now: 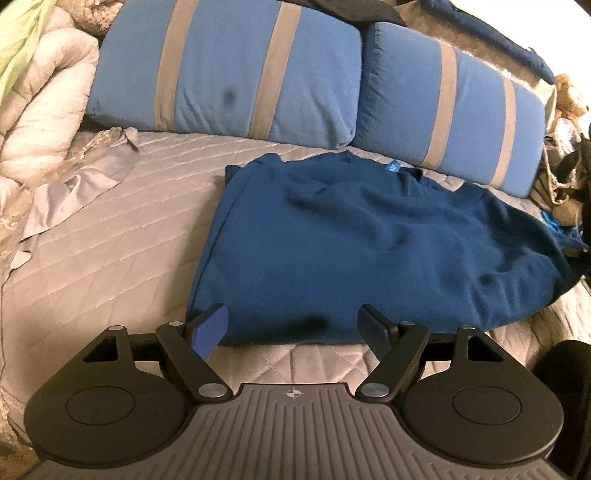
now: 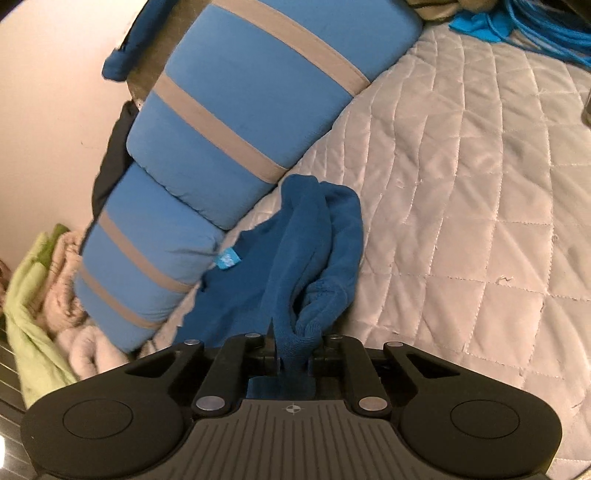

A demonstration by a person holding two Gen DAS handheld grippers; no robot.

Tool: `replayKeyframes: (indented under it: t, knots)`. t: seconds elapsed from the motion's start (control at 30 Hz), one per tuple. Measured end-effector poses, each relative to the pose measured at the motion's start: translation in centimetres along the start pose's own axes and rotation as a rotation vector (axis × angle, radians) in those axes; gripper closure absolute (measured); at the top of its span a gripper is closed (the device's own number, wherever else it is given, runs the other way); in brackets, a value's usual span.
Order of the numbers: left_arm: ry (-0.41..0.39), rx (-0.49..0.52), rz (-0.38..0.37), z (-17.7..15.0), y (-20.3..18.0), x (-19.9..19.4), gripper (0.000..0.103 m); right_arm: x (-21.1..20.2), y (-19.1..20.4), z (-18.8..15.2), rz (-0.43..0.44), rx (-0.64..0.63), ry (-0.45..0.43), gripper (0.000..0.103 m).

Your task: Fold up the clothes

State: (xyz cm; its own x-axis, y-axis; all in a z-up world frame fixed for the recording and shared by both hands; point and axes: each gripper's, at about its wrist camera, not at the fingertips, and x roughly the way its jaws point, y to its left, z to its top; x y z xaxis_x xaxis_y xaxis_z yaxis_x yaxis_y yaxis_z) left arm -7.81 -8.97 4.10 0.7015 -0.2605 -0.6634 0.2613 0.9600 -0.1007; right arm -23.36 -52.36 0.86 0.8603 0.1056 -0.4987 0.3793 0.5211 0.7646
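A dark blue sweater point(image 1: 369, 236) lies on the grey quilted bed point(image 1: 110, 251), its left side folded in to a straight edge, collar toward the pillows. My left gripper point(image 1: 293, 326) is open and empty, its fingers spread just over the sweater's near hem. My right gripper point(image 2: 293, 356) is shut on a bunched part of the sweater point(image 2: 314, 258), which looks like a sleeve, and holds it up off the bed. A light blue label point(image 2: 227, 258) shows at the collar.
Two blue pillows with grey stripes point(image 1: 229, 70) point(image 1: 447, 99) lie along the far side of the bed. A rolled pale blanket point(image 1: 40, 92) and loose grey cloth point(image 1: 74, 192) sit at the left. Bright blue cord point(image 2: 535, 26) lies at the far right.
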Motion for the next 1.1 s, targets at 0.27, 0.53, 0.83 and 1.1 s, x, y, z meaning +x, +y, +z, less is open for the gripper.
replayKeyframes:
  t: [0.27,0.53,0.83,1.1]
  knots:
    - [-0.028,-0.058,-0.097,-0.1,1.5,-1.4,0.026,1.2,12.6,-1.0,-0.041,-0.378,-0.046,0.090]
    - [-0.046,-0.160,0.008,-1.6,6.9,-3.7,0.026,9.9,31.1,-12.4,0.010,-0.897,0.001,0.090]
    - [-0.024,-0.247,0.071,-4.7,12.5,-5.5,0.026,19.8,32.5,-28.3,-0.017,-1.245,0.176,0.090]
    - [-0.027,-0.229,0.094,-5.1,13.7,-5.7,0.026,18.1,33.8,-30.7,0.037,-1.357,0.155,0.091]
